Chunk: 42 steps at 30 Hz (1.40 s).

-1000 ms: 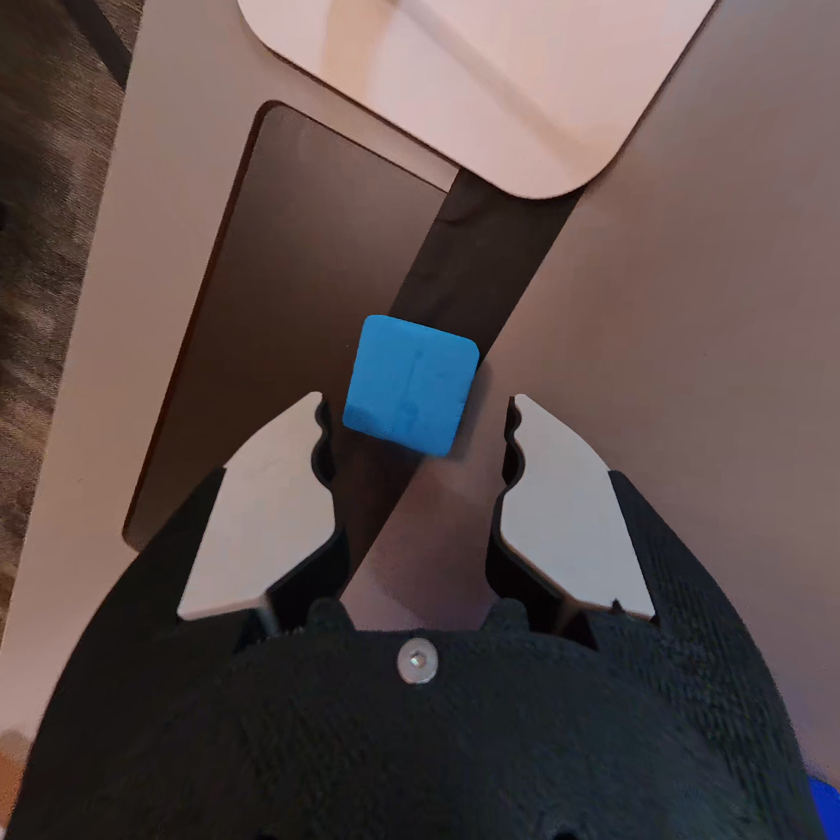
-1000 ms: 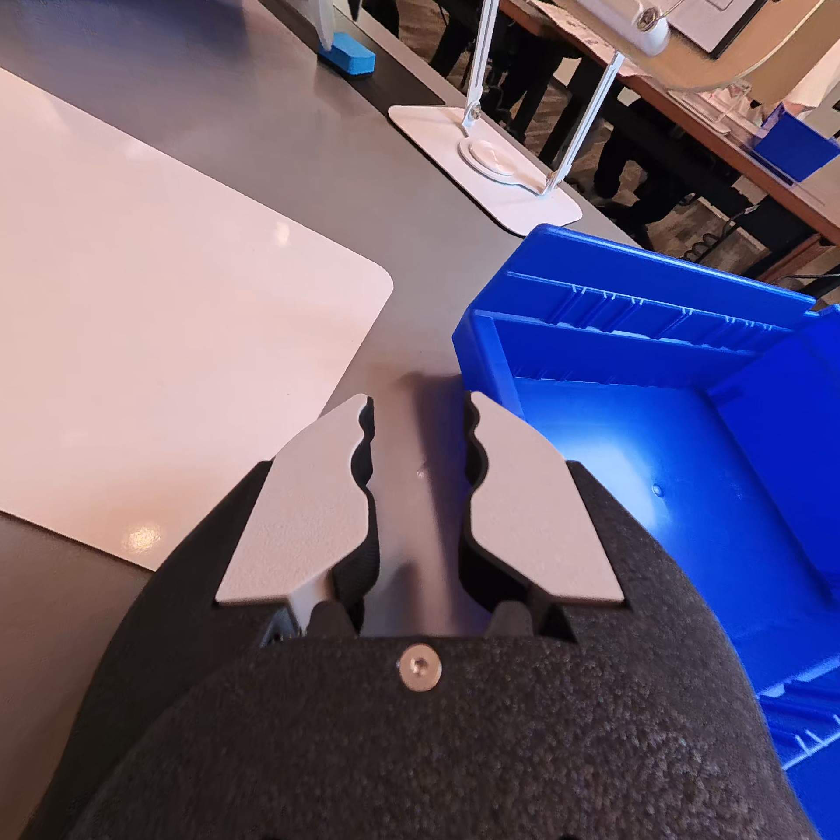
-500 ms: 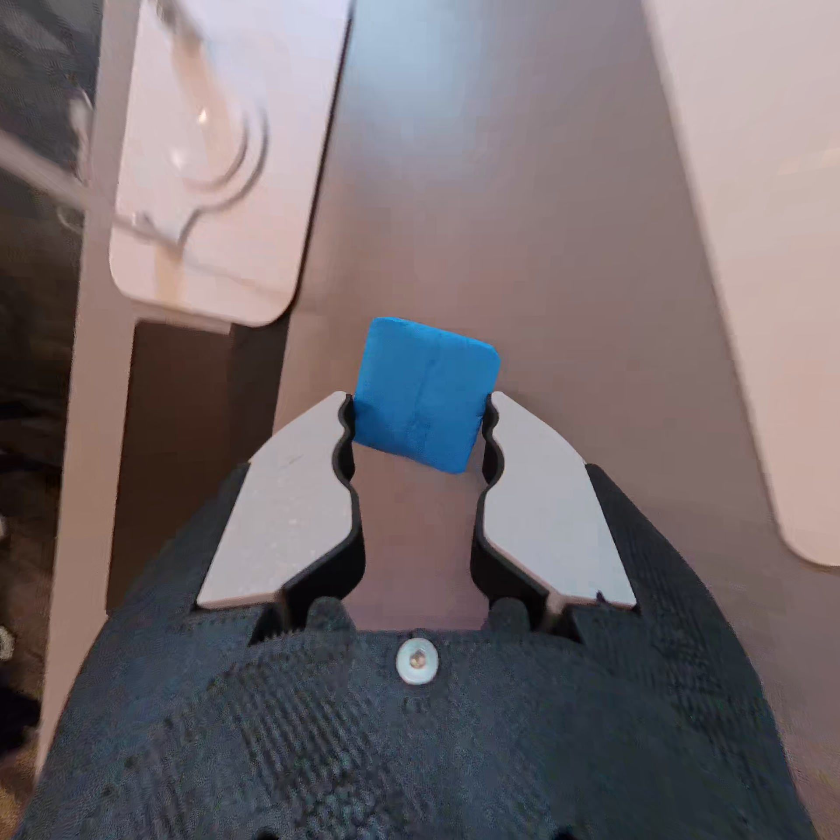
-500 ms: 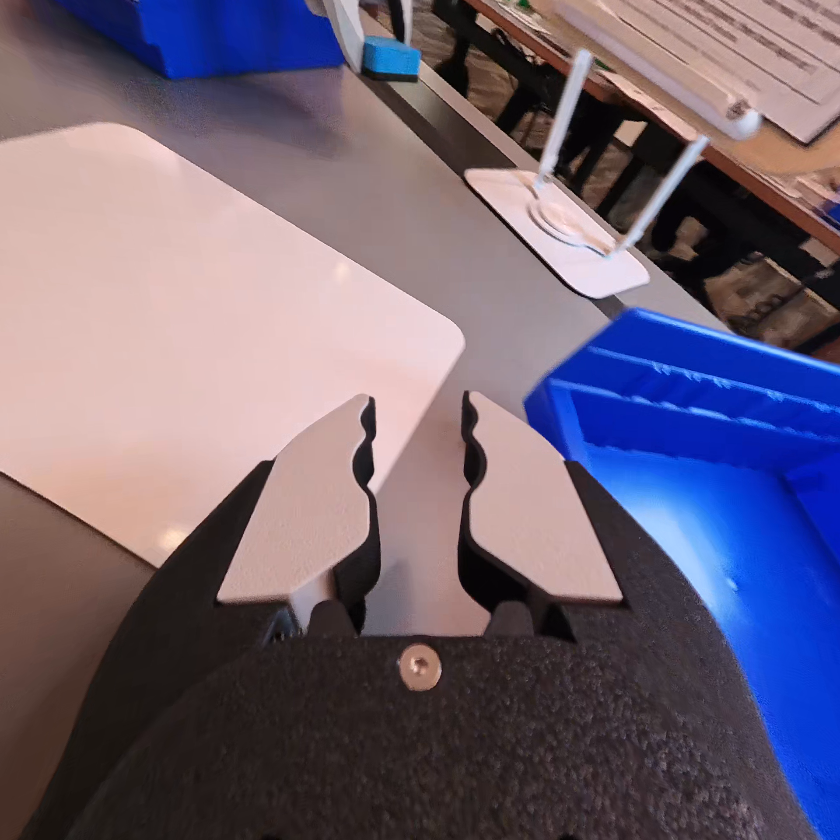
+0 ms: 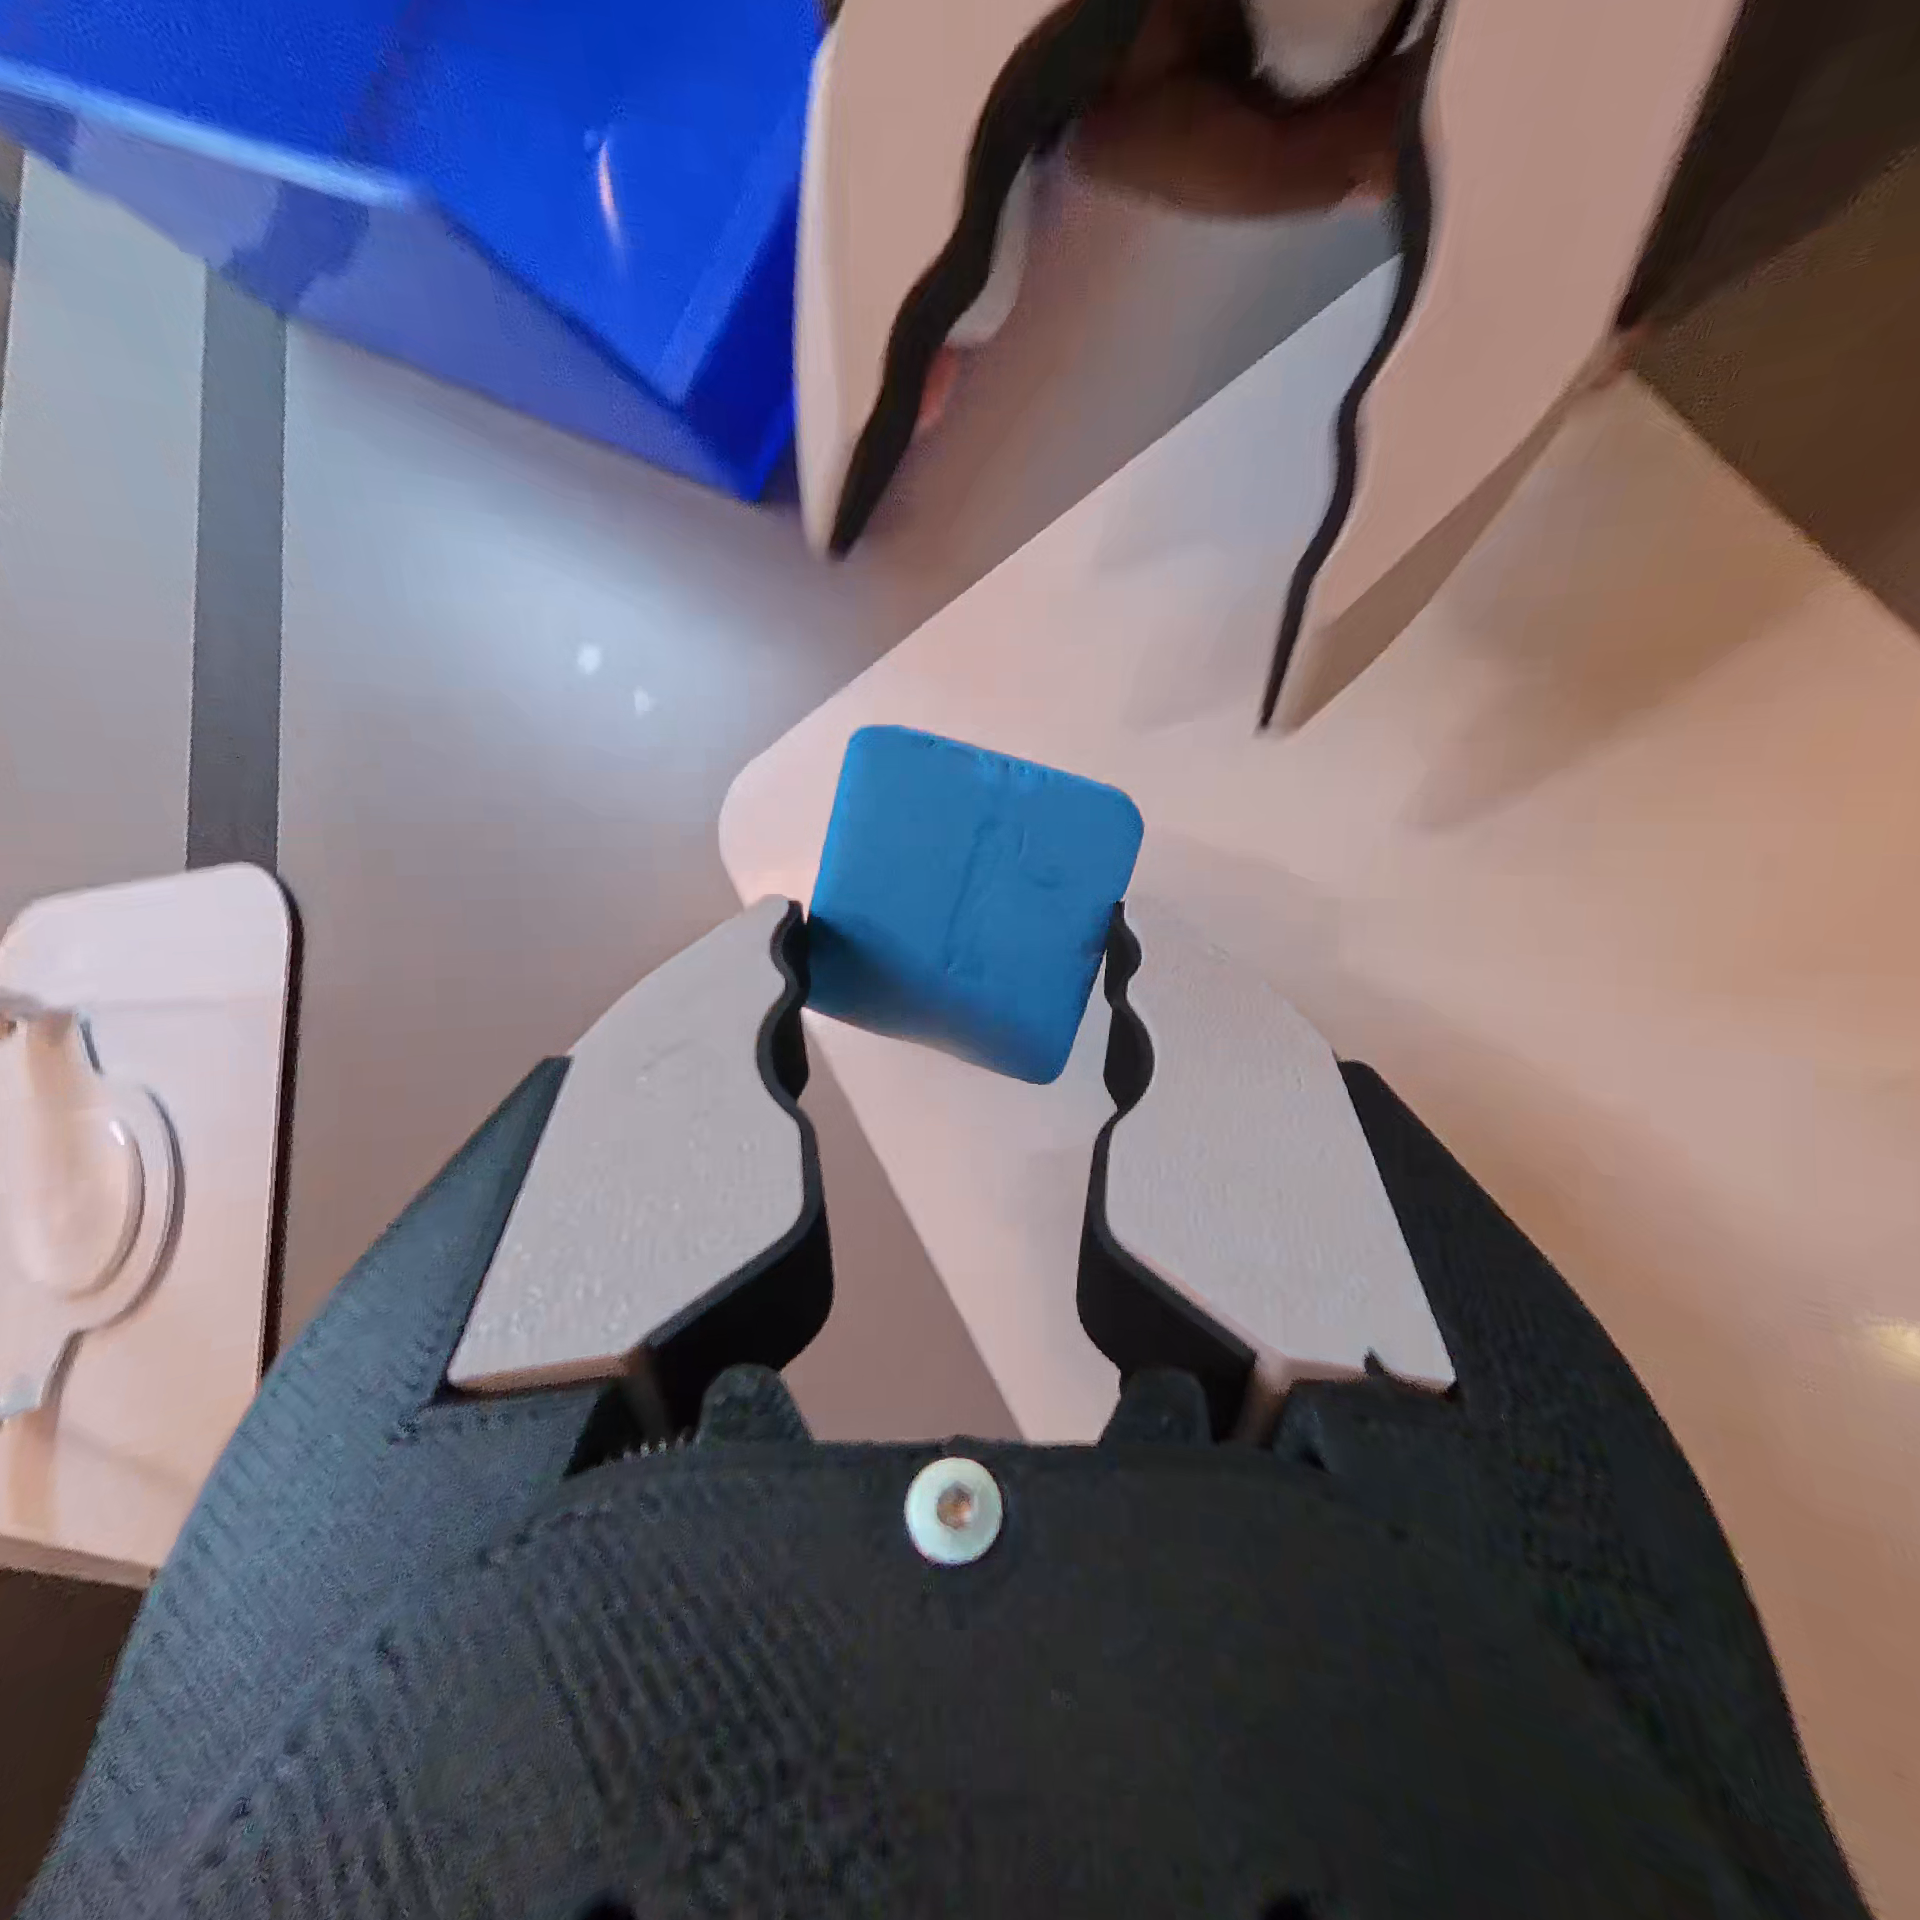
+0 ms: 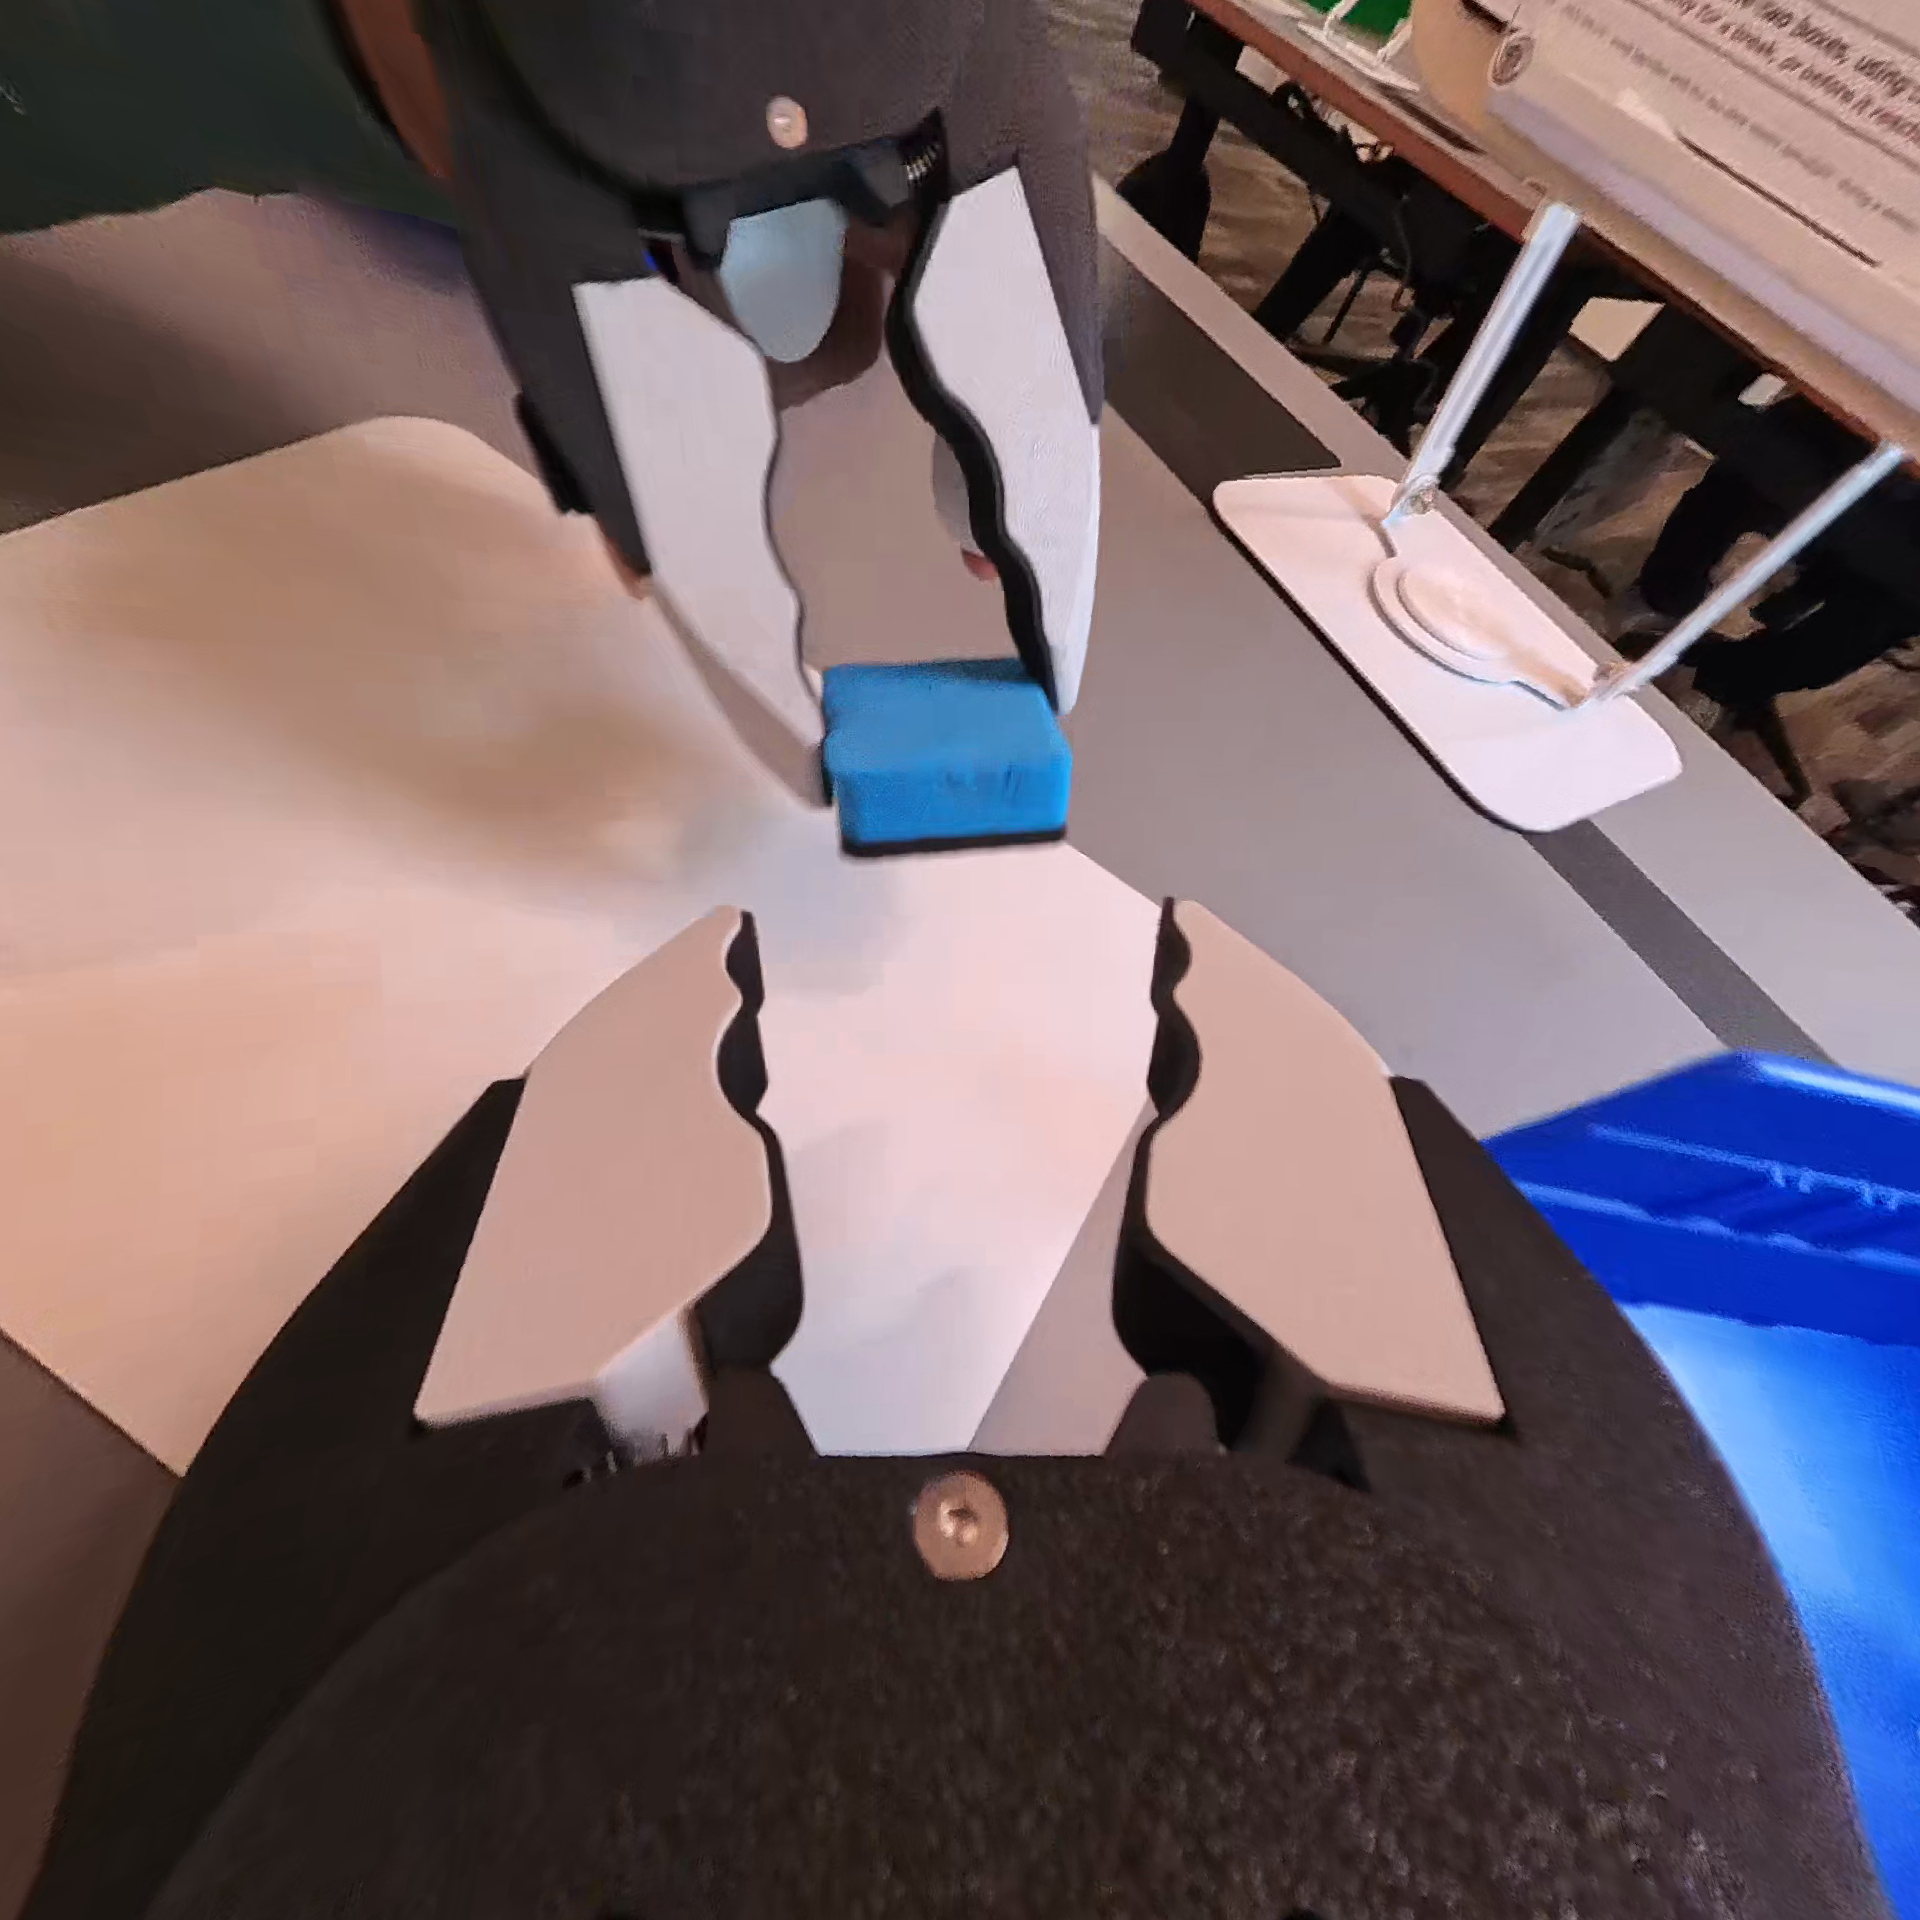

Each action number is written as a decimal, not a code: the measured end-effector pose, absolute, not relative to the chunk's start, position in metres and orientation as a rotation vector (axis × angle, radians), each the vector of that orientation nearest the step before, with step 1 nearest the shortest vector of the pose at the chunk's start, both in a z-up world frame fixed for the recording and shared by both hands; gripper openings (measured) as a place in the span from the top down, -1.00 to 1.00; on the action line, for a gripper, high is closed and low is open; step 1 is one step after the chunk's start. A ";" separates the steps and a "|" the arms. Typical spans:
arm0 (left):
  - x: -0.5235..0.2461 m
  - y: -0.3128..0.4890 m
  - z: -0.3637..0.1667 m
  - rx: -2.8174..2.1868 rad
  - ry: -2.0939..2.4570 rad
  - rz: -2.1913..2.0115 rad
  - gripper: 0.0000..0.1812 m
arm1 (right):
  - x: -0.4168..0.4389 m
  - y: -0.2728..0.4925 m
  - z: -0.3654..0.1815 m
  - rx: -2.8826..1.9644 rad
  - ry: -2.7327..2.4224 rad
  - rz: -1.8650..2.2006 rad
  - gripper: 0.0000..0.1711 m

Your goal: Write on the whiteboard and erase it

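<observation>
My left gripper point(image 5: 956, 914) is shut on a blue eraser point(image 5: 971, 904) with a black felt underside. It holds the eraser over a rounded corner of the white whiteboard point(image 5: 1507, 987). In the right wrist view the left gripper point(image 6: 935, 717) comes down from above with the eraser point(image 6: 940, 748) low over the whiteboard point(image 6: 312, 831); I cannot tell if they touch. My right gripper point(image 6: 956, 920) is open and empty, over the whiteboard just short of the eraser. It also shows at the top of the left wrist view point(image 5: 1049, 629). No marker is in view.
A blue plastic bin point(image 6: 1714, 1195) stands at the right of the whiteboard, also seen in the left wrist view point(image 5: 468, 208). A white lamp base point(image 6: 1455, 644) with thin metal rods sits near the grey table's far edge point(image 5: 135, 1143). Another table stands beyond. Left tips to right tips: about 5 cm.
My left gripper closed on the eraser and carried it from the table's edge to the whiteboard corner. My right gripper opened wider and swung from the bin towards the whiteboard and eraser.
</observation>
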State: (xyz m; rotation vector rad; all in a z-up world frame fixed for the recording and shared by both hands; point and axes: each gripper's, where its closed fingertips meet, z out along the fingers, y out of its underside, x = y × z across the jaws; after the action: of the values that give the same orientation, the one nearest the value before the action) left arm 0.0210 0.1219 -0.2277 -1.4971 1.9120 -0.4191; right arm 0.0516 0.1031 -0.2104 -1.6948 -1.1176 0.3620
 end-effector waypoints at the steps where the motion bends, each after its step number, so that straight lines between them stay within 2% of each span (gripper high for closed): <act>1: 0.025 0.114 -0.226 -1.472 1.918 -0.423 0.39 | 0.047 0.103 -0.212 -1.694 -1.149 0.381 0.13; 3: 0.027 0.101 -0.224 -1.428 1.942 -0.418 0.39 | 0.035 0.099 -0.213 -1.673 -1.200 0.442 0.21; 4: 0.025 0.097 -0.223 -1.408 1.950 -0.407 0.39 | 0.030 0.093 -0.214 -1.656 -1.243 0.491 0.42; 8: 0.006 0.104 -0.205 -1.475 1.761 -0.475 0.26 | 0.038 0.111 -0.205 -1.710 -1.115 0.471 0.43; 11: -0.023 0.112 -0.199 -1.532 1.594 -0.515 0.29 | 0.060 0.158 -0.200 -1.830 -0.793 0.362 0.43; 14: -0.052 0.107 -0.208 -1.593 1.519 -0.521 0.31 | 0.082 0.201 -0.215 -1.942 -0.559 0.201 0.42; 19: -0.098 0.093 -0.222 -1.648 1.409 -0.517 0.32 | 0.085 0.222 -0.254 -2.070 -0.577 0.034 0.42; 23: -0.127 0.092 -0.224 -1.690 1.306 -0.538 0.33 | 0.083 0.216 -0.263 -2.121 -0.570 0.112 0.18; 26: -0.144 0.093 -0.222 -1.699 1.243 -0.540 0.34 | 0.089 0.203 -0.237 -2.042 -0.600 0.135 0.21; 30: -0.170 0.099 -0.205 -1.675 1.181 -0.455 0.36 | 0.126 0.184 -0.187 -1.896 -0.686 -0.040 0.29; 33: -0.196 0.106 -0.185 -1.668 1.168 -0.295 0.35 | 0.162 0.171 -0.199 -2.069 -0.776 -0.119 0.07; 34: -0.210 0.109 -0.178 -1.683 1.158 -0.224 0.35 | 0.172 0.167 -0.209 -2.131 -0.801 -0.128 0.06; 37: -0.269 0.118 -0.181 -1.850 1.158 0.011 0.37 | 0.194 0.164 -0.232 -2.208 -0.870 -0.216 0.21; 40: -0.324 0.117 -0.218 -2.124 1.186 0.141 0.37 | 0.195 0.167 -0.241 -2.145 -0.956 -0.303 0.53; 42: -0.348 0.116 -0.245 -2.236 1.250 0.263 0.44 | 0.199 0.169 -0.242 -2.084 -1.027 -0.419 0.70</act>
State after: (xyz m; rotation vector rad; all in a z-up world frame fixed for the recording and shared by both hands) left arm -0.3479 0.1165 -0.2445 -2.2355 1.2501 0.2633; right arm 0.1988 0.1691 -0.2416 -2.0839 -1.0268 -0.4191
